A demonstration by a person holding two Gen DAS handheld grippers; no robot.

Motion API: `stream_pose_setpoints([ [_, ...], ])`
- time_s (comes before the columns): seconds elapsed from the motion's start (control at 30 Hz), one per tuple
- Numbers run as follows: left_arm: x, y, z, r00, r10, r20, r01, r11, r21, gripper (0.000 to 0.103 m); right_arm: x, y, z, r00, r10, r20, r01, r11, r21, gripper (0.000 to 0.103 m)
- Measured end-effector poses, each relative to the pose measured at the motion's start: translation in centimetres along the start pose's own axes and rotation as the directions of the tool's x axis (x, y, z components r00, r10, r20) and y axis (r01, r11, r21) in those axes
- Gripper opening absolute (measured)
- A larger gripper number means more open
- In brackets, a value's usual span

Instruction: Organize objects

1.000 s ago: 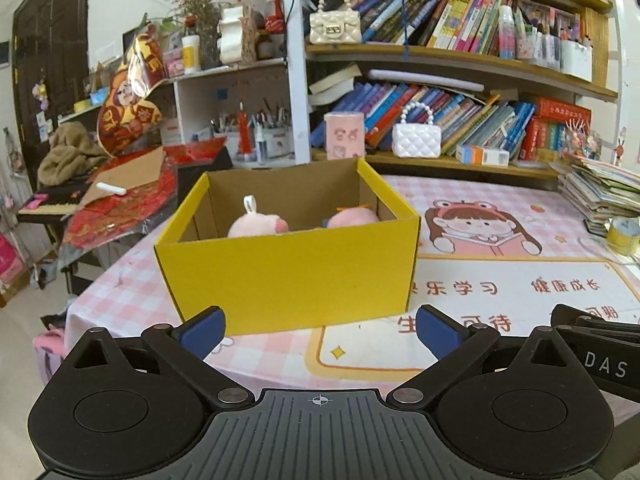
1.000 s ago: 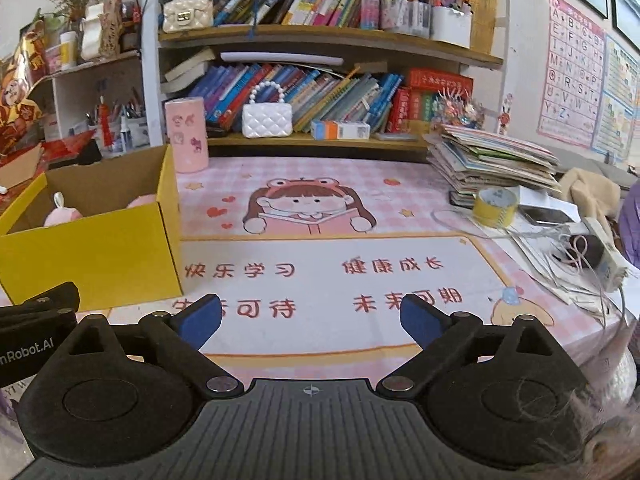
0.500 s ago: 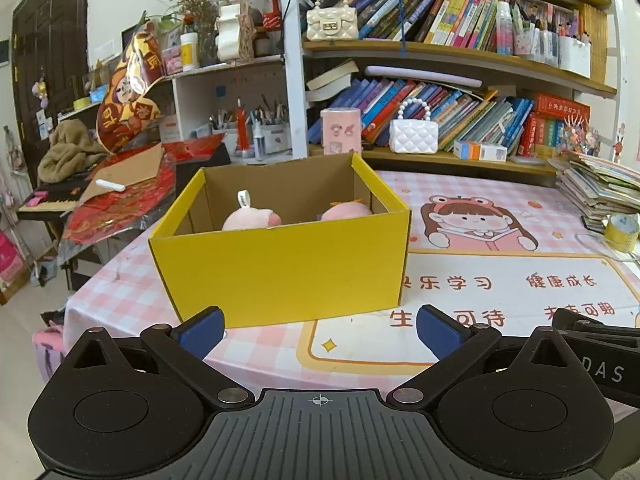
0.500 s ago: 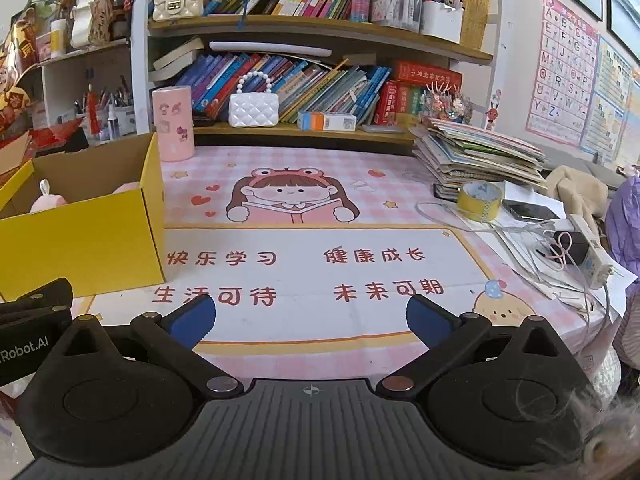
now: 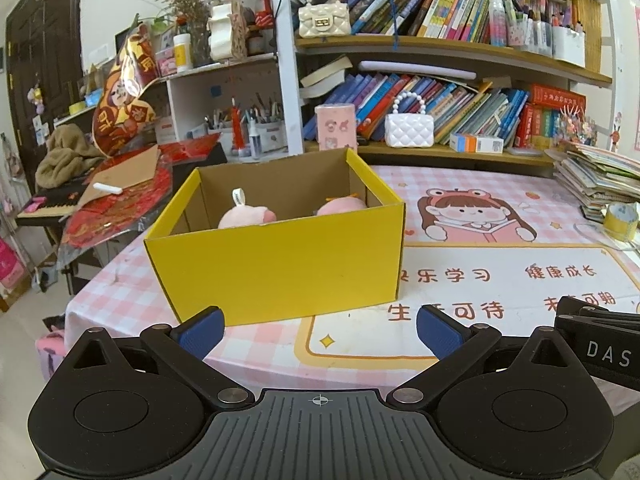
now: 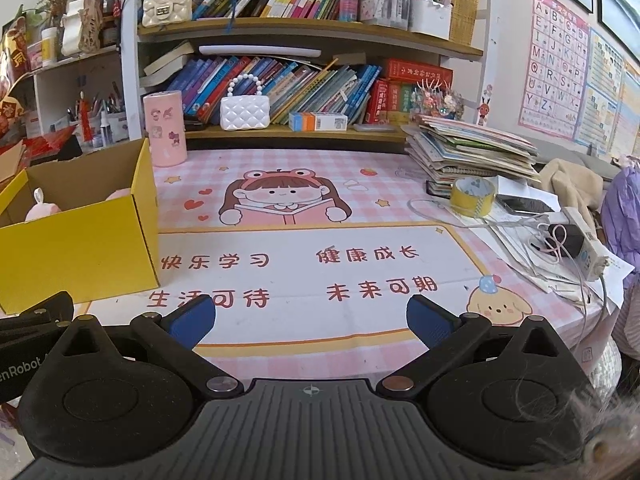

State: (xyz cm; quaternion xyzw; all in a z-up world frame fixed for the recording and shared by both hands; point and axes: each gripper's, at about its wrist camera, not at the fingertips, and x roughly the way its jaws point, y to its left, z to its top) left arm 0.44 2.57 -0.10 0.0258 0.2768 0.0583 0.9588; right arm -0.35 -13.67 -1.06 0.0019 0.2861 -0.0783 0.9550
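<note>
A yellow cardboard box [image 5: 280, 264] stands on the pink checked table, and shows at the left edge [image 6: 80, 248] of the right wrist view. Two pink plush toys lie inside it, one with a white loop tag [image 5: 244, 216] and one further right [image 5: 344, 205]; their lower parts are hidden by the box wall. My left gripper [image 5: 319, 330] hovers open in front of the box, nothing between its blue pads. My right gripper [image 6: 310, 318] is open too, over the printed mat [image 6: 320, 264], to the right of the box.
A pink cylinder [image 6: 165, 130] stands behind the box. At the right are a stack of books [image 6: 472, 152], a yellow tape roll [image 6: 472, 196], a phone [image 6: 524, 204] and a power strip with cables [image 6: 576, 240]. Bookshelves [image 5: 440, 92] line the back edge.
Both grippers have drawn back from the box and risen a little, so the box looks smaller and more of the mat shows. Both stay open.
</note>
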Motion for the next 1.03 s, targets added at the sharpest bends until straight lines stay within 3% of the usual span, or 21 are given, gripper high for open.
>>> stream_pose_setpoints([
  [1.03,0.23,0.01,0.09,1.0,-0.024,-0.008,0.024,1.0,-0.007,0.103,0.28,-0.05,-0.17,1.0,-0.005,-0.014,0.004,1.0,-0.017,0.102],
])
